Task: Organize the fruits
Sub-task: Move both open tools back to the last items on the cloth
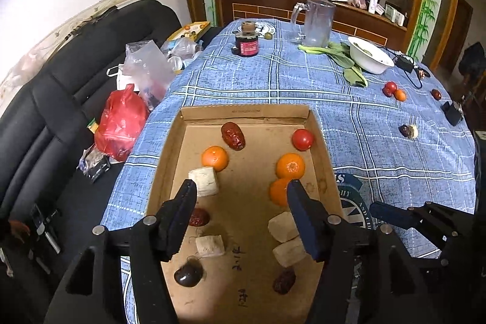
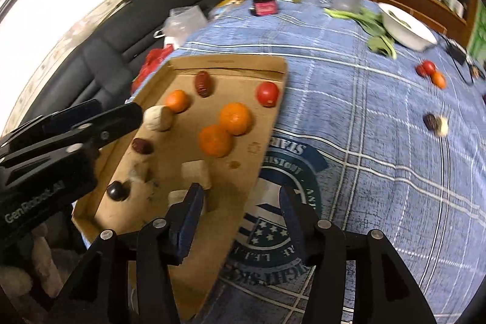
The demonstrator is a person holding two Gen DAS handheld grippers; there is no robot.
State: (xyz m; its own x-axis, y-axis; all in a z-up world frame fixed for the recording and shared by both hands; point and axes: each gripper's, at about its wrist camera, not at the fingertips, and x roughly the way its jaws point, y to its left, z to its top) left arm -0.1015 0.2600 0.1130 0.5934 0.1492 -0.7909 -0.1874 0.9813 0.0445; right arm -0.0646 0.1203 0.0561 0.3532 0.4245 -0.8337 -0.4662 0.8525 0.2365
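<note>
A shallow cardboard box [image 1: 246, 111] [image 2: 224, 61] lies on the blue checked tablecloth. It holds three oranges [image 1: 290, 165], a red tomato [image 1: 302, 139], red dates [image 1: 233, 135], a dark fruit [image 1: 188, 275] and several pale blocks [image 1: 207, 181]. My left gripper [image 1: 240, 190] is open and empty above the box. My right gripper [image 2: 240, 198] is open and empty over the box's right edge. A tomato [image 1: 390, 87] and small orange [image 1: 400, 95] lie loose at the far right. A date with a pale block [image 1: 408, 131] lies nearer.
A clear glass jug [image 1: 317, 22], green leaves [image 1: 349, 63], a white bowl [image 1: 369, 53] and a dark jar [image 1: 246, 40] stand at the table's far end. A black sofa [image 1: 60, 99] with plastic bags [image 1: 121, 123] is on the left. A black charger and cable [image 1: 407, 63] lie at the far right.
</note>
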